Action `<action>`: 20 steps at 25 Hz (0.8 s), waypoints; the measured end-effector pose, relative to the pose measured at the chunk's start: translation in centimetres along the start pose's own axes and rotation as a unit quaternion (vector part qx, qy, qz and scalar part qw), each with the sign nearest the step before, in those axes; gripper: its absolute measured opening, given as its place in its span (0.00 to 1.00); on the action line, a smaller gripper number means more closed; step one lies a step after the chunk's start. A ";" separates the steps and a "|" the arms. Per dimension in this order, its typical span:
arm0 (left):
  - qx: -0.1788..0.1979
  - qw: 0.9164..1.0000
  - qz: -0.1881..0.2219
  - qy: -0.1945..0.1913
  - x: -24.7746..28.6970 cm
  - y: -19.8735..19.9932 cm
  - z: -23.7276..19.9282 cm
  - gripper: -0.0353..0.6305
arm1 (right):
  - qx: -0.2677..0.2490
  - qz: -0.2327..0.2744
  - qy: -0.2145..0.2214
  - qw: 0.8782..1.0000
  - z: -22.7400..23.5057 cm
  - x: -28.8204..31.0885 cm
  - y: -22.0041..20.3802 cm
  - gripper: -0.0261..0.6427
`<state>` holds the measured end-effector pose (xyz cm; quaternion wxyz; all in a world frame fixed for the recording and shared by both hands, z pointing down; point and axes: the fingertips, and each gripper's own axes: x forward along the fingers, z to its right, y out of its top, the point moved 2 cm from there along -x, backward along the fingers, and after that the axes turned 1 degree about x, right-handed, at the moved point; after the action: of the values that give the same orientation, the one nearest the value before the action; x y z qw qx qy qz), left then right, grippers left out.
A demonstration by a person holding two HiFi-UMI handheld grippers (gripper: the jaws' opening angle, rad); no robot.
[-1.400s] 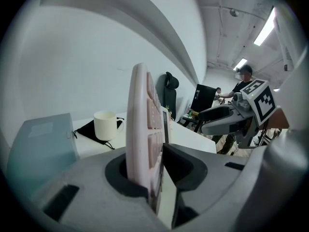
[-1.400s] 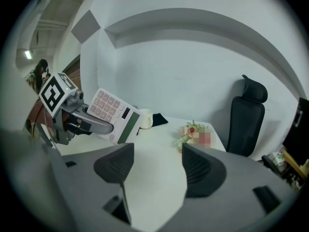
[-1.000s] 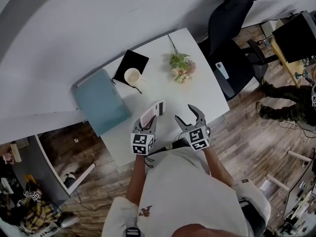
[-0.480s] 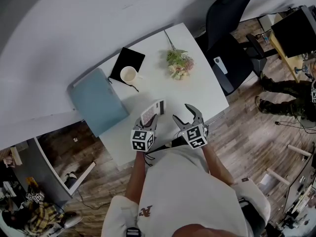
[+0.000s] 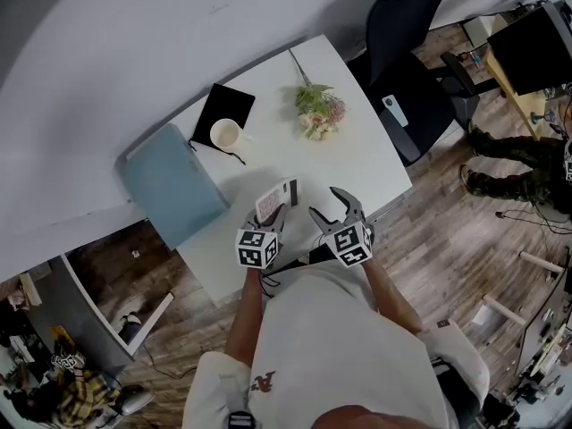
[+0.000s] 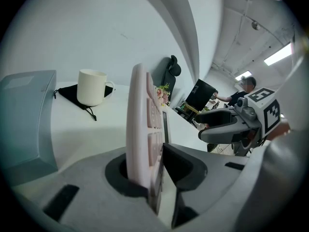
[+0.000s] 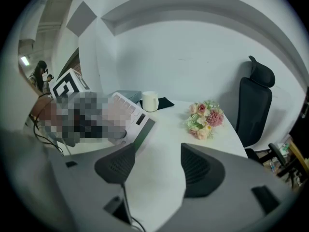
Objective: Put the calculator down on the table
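a pale curved wall (image 5: 134,43) is sweeping behind the white table (image 5: 357,164). a black office chair (image 5: 416,105) is standing just beside the table's right edge on wood-plank floor (image 5: 465,239). bright strip lights (image 6: 278,54) are glowing on the ceiling. a dark monitor (image 5: 536,52) is sitting farther off.

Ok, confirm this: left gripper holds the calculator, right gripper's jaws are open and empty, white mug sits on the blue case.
Wrong: the mug sits on the black pouch, not the blue case; the head view shows it. The rest stands.
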<state>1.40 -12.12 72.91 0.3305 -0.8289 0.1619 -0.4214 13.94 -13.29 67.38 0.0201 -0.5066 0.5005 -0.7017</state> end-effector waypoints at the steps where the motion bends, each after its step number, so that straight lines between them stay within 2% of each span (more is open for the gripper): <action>1: -0.002 1.000 -0.002 -0.001 0.1 -0.1 0.0 0.21 | 0.000 -0.001 0.000 1.000 0.0 0.0 -0.1 0.49; 20: -0.024 0.999 -0.038 -0.019 1.5 -2.3 0.1 0.21 | 0.002 -0.020 0.015 1.000 -0.7 0.8 -1.4 0.47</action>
<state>2.34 -11.25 75.35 0.2974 -0.8500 0.1341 -0.4136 13.72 -12.53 68.93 -0.0008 -0.5058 0.4887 -0.7109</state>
